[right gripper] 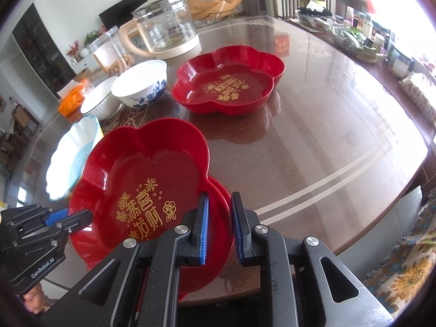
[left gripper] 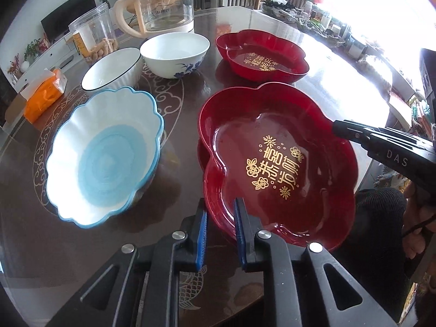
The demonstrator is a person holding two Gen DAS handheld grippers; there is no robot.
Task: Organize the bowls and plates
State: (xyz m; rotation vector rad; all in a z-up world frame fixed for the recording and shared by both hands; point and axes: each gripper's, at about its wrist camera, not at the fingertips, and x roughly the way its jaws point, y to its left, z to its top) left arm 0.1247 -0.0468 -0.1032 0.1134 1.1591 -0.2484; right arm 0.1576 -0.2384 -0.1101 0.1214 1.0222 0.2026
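A red flower-shaped plate with gold characters (left gripper: 278, 163) (right gripper: 147, 179) sits on top of another red plate whose rim shows beneath it (right gripper: 218, 218). My left gripper (left gripper: 220, 215) is open, its jaws straddling the plate's near rim. My right gripper (right gripper: 219, 212) is open, its jaws on either side of the plates' right rim; it also shows in the left wrist view (left gripper: 381, 141). A third red plate (left gripper: 261, 54) (right gripper: 229, 81) lies farther back. A blue-and-white scalloped bowl (left gripper: 103, 158) (right gripper: 70, 158), a ribbed white bowl (left gripper: 111, 68) and a white bowl with blue flowers (left gripper: 174, 51) (right gripper: 140, 84) stand at the left.
A glass kettle (left gripper: 163, 2) (right gripper: 163, 30), a clear plastic jar (left gripper: 92, 35) and an orange tissue pack (left gripper: 45, 95) stand at the back left of the dark round table (right gripper: 313, 141). Clutter lines the far right edge.
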